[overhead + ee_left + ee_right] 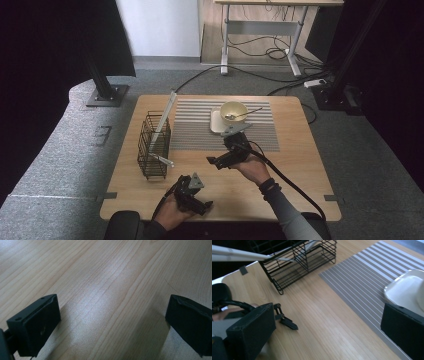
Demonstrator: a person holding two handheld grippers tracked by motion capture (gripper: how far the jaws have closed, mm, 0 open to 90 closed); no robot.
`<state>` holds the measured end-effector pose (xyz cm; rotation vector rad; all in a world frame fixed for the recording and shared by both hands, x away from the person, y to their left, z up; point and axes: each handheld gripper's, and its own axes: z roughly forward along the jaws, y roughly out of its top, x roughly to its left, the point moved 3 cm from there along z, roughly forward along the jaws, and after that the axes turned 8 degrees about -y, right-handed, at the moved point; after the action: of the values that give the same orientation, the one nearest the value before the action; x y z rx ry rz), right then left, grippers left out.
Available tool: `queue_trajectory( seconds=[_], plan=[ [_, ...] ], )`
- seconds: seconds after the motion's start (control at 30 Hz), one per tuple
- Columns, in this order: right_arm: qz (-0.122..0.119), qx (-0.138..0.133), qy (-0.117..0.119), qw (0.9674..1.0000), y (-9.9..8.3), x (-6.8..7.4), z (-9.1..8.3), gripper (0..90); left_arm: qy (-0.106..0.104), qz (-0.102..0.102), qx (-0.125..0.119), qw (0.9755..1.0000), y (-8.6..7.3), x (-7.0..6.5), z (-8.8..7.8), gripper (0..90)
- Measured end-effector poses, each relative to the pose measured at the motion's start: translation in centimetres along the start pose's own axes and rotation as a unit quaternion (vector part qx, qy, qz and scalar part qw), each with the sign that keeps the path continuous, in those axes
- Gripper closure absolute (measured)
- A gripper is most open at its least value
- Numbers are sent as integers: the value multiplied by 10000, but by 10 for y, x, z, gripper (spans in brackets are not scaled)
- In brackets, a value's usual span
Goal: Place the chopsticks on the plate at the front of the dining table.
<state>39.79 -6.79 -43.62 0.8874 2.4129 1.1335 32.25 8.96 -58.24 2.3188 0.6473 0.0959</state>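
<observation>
Left tongs [199,202] rest low at the near edge of the wooden surface [290,165], jaws spread wide with nothing between them; the left gripper view has bare wood grain across the whole gap. Right tongs [215,161] are held above the middle of the surface, pointing toward the person's left, jaws likewise wide apart and holding nothing. Nearest item to the right tongs: white square plate [216,121] on the grey striped mat [192,131], just beyond the hand; in the right gripper view the plate [404,290] sits right behind the right-hand jaw. A pale yellow bowl [234,112] stands on the plate with a metal spoon [242,114] lying in it, handle pointing out over the rim toward the right. Black wire basket [154,146] stands at the mat's left edge, well apart from both tongs, with long pale utensils [165,117] leaning out of it. No legible brand, label or writing on any item.
</observation>
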Motion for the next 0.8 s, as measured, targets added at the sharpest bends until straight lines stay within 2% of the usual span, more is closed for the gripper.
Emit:
queue_trajectory(
  seconds=[0.17,0.37,0.8],
  plan=[
    [-82,10,76,9999,9,8,8,0,-2,2,0,10000,0,0,0,0],
    [-270,94,175,9994,21,24,23,0,-2,4,2,10000,0,0,0,0],
    [-439,202,404,9980,35,49,45,0,-16,3,3,10000,0,0,0,0]
  ],
)
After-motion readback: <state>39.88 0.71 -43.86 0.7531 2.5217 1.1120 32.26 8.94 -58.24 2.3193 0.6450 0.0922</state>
